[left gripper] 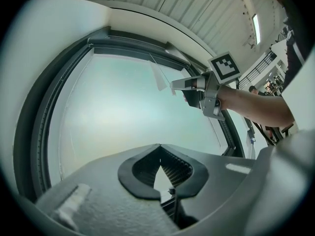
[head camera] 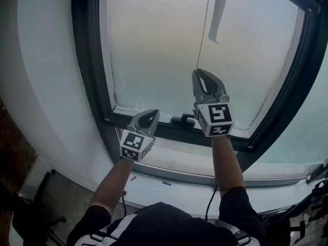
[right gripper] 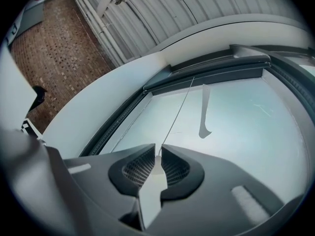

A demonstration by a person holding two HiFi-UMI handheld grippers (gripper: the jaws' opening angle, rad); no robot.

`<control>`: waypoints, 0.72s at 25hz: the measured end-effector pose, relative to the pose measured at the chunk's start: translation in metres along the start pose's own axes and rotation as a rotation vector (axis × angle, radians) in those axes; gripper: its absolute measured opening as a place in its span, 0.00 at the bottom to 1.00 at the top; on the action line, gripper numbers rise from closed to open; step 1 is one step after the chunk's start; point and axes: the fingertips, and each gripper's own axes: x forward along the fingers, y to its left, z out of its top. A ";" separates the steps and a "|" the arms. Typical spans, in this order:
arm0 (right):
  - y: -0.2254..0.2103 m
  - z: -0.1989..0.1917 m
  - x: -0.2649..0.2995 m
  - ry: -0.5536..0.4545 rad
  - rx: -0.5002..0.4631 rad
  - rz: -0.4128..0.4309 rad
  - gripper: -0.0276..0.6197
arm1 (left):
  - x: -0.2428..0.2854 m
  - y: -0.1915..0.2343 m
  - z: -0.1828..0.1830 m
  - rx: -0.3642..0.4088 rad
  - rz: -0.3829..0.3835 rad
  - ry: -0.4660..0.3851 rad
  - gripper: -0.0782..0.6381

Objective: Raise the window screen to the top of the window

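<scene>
The window has a dark frame and a milky pale pane; I cannot tell where the screen's lower edge lies. A thin pull cord hangs down the pane to my right gripper, which is raised against the glass. In the right gripper view its jaws are shut on the cord's small white end piece, and the cord runs taut up to the top frame. My left gripper sits lower, by the bottom frame, shut and empty. The left gripper view shows the right gripper from the side.
A dark window handle sits on the lower frame between the grippers. A flat white strip hangs from the top of the pane, right of the cord. A white sill lies below; a brick wall stands to the left.
</scene>
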 end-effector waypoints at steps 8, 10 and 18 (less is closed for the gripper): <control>-0.006 -0.017 -0.021 -0.015 0.030 -0.055 0.22 | 0.001 -0.009 -0.005 -0.009 -0.015 0.013 0.12; -0.010 -0.027 -0.033 -0.003 0.079 -0.065 0.22 | 0.006 -0.019 -0.006 0.016 -0.025 0.018 0.12; -0.018 -0.094 -0.120 0.068 0.253 -0.103 0.18 | 0.005 -0.049 -0.017 -0.199 -0.031 -0.045 0.11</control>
